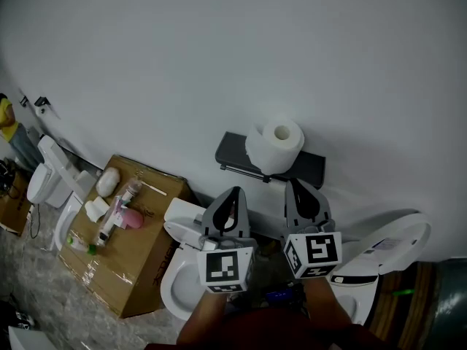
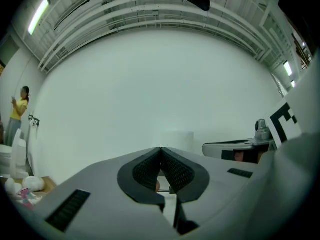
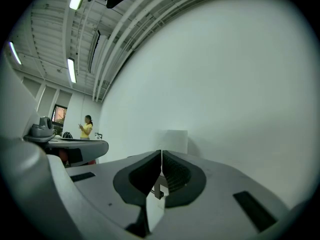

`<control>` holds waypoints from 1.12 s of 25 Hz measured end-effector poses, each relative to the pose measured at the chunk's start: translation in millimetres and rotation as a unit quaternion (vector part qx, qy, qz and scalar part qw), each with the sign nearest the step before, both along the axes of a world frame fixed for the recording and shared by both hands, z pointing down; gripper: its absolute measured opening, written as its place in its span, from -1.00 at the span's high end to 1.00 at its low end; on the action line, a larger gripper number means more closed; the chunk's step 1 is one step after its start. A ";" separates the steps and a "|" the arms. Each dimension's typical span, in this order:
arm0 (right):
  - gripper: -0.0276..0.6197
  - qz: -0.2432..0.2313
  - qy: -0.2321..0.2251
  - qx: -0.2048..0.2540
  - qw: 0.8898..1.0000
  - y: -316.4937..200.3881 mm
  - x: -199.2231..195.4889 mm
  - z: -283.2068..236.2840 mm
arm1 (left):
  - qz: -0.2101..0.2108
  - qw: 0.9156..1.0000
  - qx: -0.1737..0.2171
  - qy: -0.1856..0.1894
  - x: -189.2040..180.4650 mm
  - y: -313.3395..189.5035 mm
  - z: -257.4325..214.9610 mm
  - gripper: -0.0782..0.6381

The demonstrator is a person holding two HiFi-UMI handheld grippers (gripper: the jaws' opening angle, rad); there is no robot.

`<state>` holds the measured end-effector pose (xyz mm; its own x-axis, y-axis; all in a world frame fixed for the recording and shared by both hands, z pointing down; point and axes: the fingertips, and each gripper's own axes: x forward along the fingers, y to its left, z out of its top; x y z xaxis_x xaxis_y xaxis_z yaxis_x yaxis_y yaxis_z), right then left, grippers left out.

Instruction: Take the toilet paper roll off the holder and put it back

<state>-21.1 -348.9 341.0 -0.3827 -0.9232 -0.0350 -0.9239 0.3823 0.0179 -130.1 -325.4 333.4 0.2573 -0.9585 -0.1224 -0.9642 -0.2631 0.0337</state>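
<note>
A white toilet paper roll (image 1: 275,144) sits on a dark wall-mounted holder with a shelf (image 1: 237,152) against the white wall. My left gripper (image 1: 235,192) is shut and empty, just below and left of the roll. My right gripper (image 1: 295,184) is shut and empty too, just below and right of the roll. Both point at the wall, a short way from the holder. In the left gripper view the roll (image 2: 180,140) shows faintly above the closed jaw tips (image 2: 161,149). The right gripper view has the roll (image 3: 174,140) above the closed tips (image 3: 162,152).
White toilets (image 1: 182,257) stand below the holder, one with a raised lid (image 1: 387,243) at right. A cardboard box (image 1: 124,232) with bottles and small items lies at left, near another toilet (image 1: 51,181). A person in yellow (image 3: 86,128) stands far off.
</note>
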 end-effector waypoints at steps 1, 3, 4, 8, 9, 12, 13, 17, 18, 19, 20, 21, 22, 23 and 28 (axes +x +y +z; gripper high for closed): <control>0.85 0.001 0.001 0.000 1.000 -1.9 -1.1 -0.7 | 0.001 1.000 0.000 -0.002 -0.4 -1.2 0.7 0.75; 0.85 0.006 0.007 -0.001 1.000 -7.1 -3.1 -0.3 | 0.004 1.000 -0.003 -0.006 -1.2 -4.7 4.4 0.75; 0.85 0.008 0.011 -0.002 1.000 -9.8 -3.8 0.0 | 0.005 1.000 -0.005 -0.007 -1.4 -6.3 5.6 0.75; 0.70 0.004 0.005 -0.007 1.000 -18.4 -10.5 -4.8 | 0.006 1.000 -0.008 -0.009 -6.1 -9.8 7.2 0.75; 0.36 0.003 0.003 -0.011 1.000 -21.1 -12.4 -5.9 | 0.007 1.000 -0.007 -0.007 -6.8 -10.6 6.1 0.75; 0.08 0.016 0.005 -0.018 1.000 -29.7 -14.1 -8.1 | 0.010 1.000 -0.005 -0.004 -7.7 -12.8 4.9 0.75; 0.04 0.023 0.009 -0.020 1.000 -33.1 -14.4 -8.8 | 0.010 1.000 -0.007 -0.005 -8.5 -13.6 5.8 0.75; -0.15 0.045 0.021 -0.036 0.998 -50.0 -16.0 -8.6 | 0.010 1.000 -0.008 -0.004 -11.9 -16.3 6.9 0.75; -0.18 0.048 0.021 -0.040 0.998 -54.4 -16.0 -8.6 | 0.011 1.000 -0.008 -0.001 -12.3 -16.8 6.3 0.75; -0.20 0.050 0.022 -0.044 0.998 -58.9 -16.3 -8.6 | 0.011 1.000 -0.006 0.003 -12.5 -17.3 4.5 0.75; -0.22 0.051 0.023 -0.050 0.997 -63.3 -17.0 -8.2 | 0.012 1.000 -0.003 0.009 -12.9 -17.6 2.3 0.75; -0.24 0.051 0.024 -0.057 0.997 -67.4 -18.2 -7.3 | 0.012 1.000 -0.002 0.012 -13.8 -18.1 1.2 0.75; -0.25 0.050 0.026 -0.065 0.996 -71.4 -19.7 -6.4 | 0.012 1.000 -0.003 0.012 -15.1 -18.7 2.0 0.75; -0.27 0.049 0.028 -0.072 0.996 -75.2 -21.4 -5.4 | 0.011 1.000 -0.005 0.009 -16.5 -19.5 3.8 0.75; -0.28 0.061 0.053 -0.106 0.991 -93.9 -25.9 2.5 | 0.009 1.000 -0.011 0.001 -19.5 -25.3 10.2 0.75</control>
<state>-46.9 -442.8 343.5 -0.2588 -0.9451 0.1994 -0.9608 0.2732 0.0476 -149.6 -350.7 343.6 0.2747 -0.9561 -0.1020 -0.9592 -0.2799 0.0408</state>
